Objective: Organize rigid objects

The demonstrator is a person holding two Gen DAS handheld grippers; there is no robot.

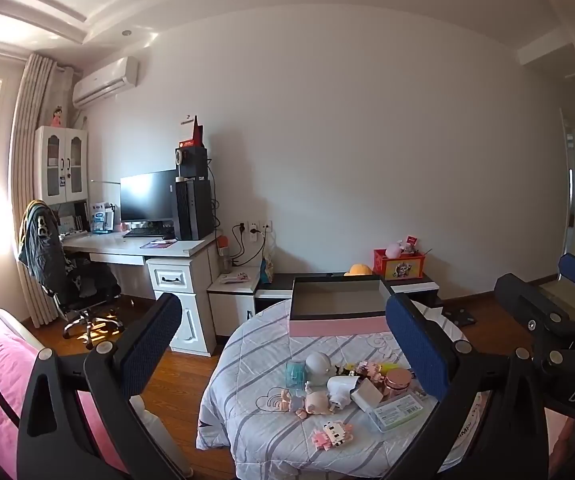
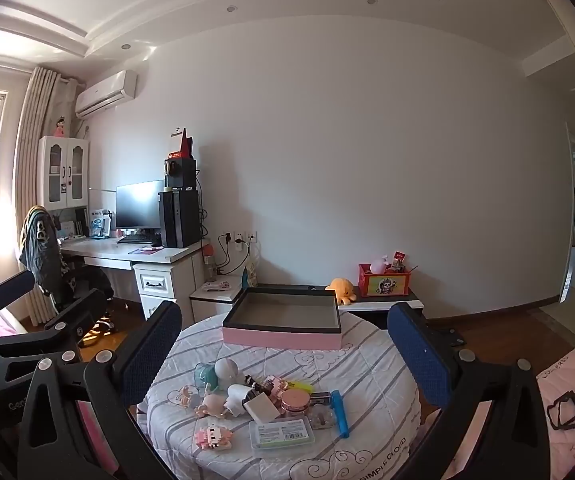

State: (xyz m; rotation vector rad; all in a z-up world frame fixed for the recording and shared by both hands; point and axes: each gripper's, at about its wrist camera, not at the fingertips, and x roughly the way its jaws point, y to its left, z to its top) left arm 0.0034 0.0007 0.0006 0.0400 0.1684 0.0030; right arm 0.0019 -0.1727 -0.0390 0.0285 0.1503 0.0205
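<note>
Hovering side by side above the near edge of a round surface under a striped quilted cover, both claws are spread wide with nothing between the pads. Left claw released, blue-padded fingers framing the clutter from above; right claw likewise released, not touching anything. Each claw shows at the edge of the other's view. Task items sit in a loose pile on the near half of the surface: small doll lying on its side, pink block figure nearest the front edge, clear flat case with green label just beside it, white cube box tilted against a white cup-like piece, rose-gold lidded jar, blue stick-shaped item at the right of the pile, pale round-headed figure and teal clear container at the back. Open pink box with dark rim sits on the far side of the surface, apart from the pile, inside looks empty. Beyond: low cabinet with a red bin and yellow plush, white desk with monitor, office chair, pink bedding at both sides.
</note>
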